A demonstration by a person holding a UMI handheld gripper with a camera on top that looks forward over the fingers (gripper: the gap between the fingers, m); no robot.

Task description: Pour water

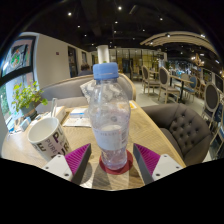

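A patterned mug point(46, 137) stands on the wooden table point(150, 128), to the left of the fingers. The capped water bottle point(108, 115) stands upright between the pink pads point(78, 158) of the gripper point(112, 160); whether they press it I cannot tell. The blue cap point(106, 71) is still on, so pouring seems not yet started.

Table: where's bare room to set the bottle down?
Bare wood lies right of the bottle, before the grey chair. The left is crowded: a mug, papers. The gripper is shut on the bottle.
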